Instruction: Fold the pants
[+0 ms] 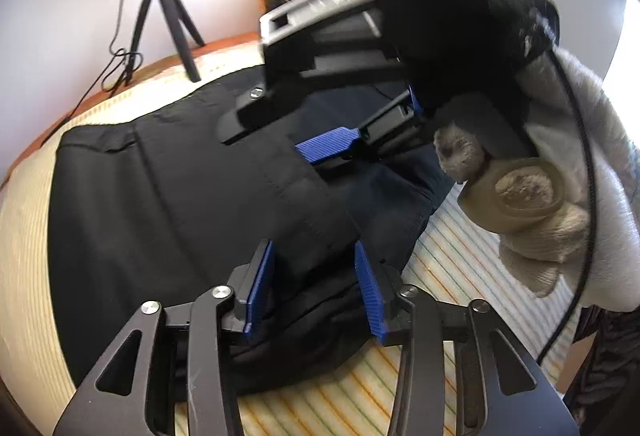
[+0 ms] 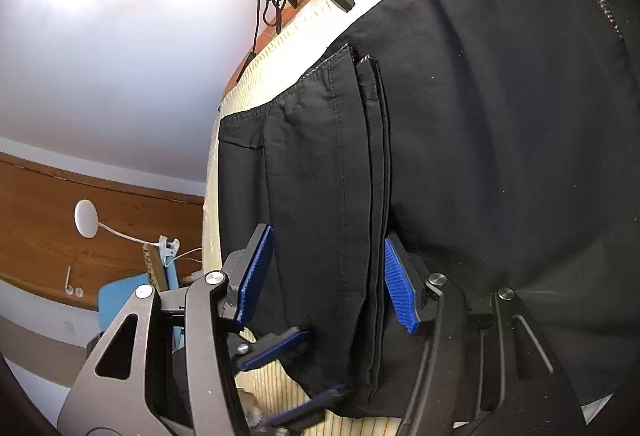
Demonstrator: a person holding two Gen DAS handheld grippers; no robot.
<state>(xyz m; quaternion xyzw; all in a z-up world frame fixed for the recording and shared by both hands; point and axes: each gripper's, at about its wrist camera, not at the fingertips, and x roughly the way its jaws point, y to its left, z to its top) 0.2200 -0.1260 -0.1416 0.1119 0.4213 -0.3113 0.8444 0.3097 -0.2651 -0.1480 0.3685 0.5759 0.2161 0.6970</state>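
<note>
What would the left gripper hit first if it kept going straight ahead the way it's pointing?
Most likely the black pants: the left gripper is open with folded fabric already between its fingers. The right gripper sits farther along, though depth is unclear.

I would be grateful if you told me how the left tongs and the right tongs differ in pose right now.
The left tongs sit at the near edge of the black pants, while the right tongs reach in from the side, farther along the garment. The left tongs point along the pants; the right tongs lie across that line. Both stand open, fabric between the blue pads, over the striped cover.
</note>
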